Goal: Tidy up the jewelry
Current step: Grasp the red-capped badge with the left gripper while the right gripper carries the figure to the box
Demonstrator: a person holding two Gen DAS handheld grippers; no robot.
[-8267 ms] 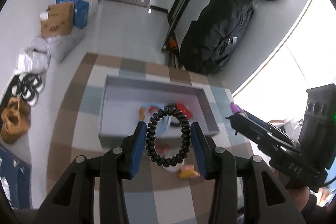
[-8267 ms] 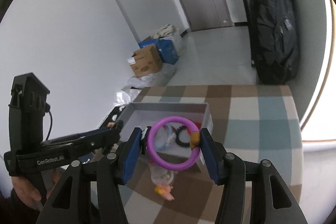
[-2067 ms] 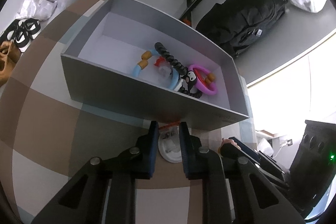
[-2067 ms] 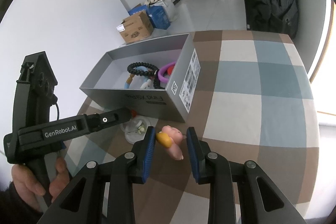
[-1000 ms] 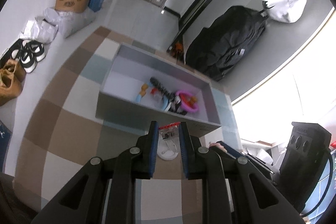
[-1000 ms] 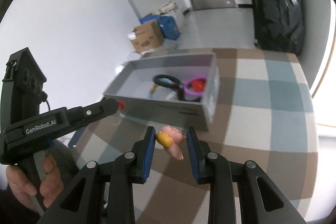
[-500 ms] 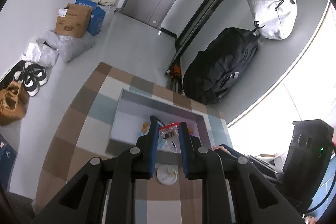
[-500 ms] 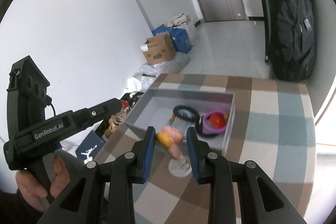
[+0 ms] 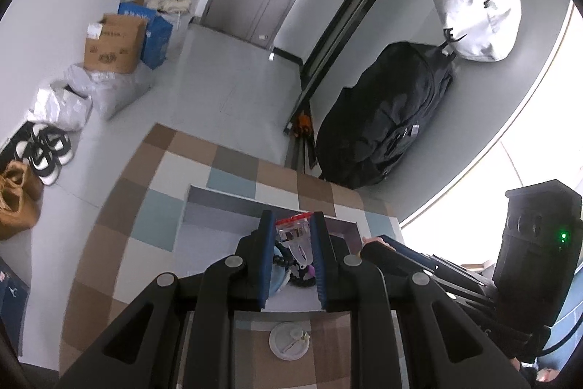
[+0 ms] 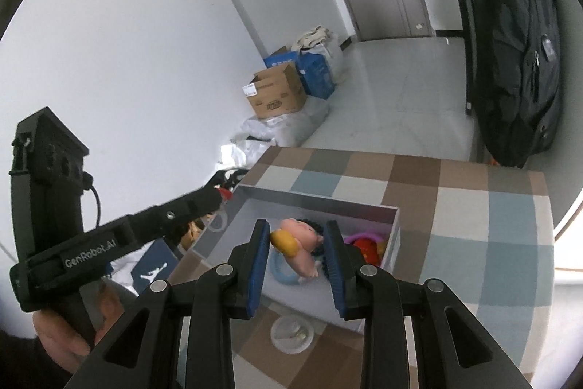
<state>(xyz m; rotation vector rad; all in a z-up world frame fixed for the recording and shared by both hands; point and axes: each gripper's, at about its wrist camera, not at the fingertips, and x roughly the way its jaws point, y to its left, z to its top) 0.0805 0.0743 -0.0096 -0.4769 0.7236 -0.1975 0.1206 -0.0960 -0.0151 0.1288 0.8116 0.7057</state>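
My left gripper (image 9: pixel 291 225) is shut on a small clear bag with a red top (image 9: pixel 294 236), held above the grey box (image 9: pixel 218 206). The black bead bracelet (image 9: pixel 282 256) and a purple ring lie in the box below, mostly hidden by my fingers. My right gripper (image 10: pixel 297 236) is shut on a pink doll charm with a yellow part (image 10: pixel 297 245), held over the grey box (image 10: pixel 309 197). A purple ring with a red piece (image 10: pixel 364 241) and a blue bracelet (image 10: pixel 282 270) lie inside. The left gripper (image 10: pixel 222 194) shows at the left of the right wrist view.
A white round lid (image 9: pixel 289 341) lies on the checked tablecloth (image 9: pixel 145 206) in front of the box; it also shows in the right wrist view (image 10: pixel 291 334). A black backpack (image 9: pixel 382 126), cardboard boxes (image 9: pixel 113 46) and shoes (image 9: pixel 47 148) stand on the floor beyond the table.
Both grippers have risen and moved forward over the box, each still holding its item. The white lid stays on the cloth.
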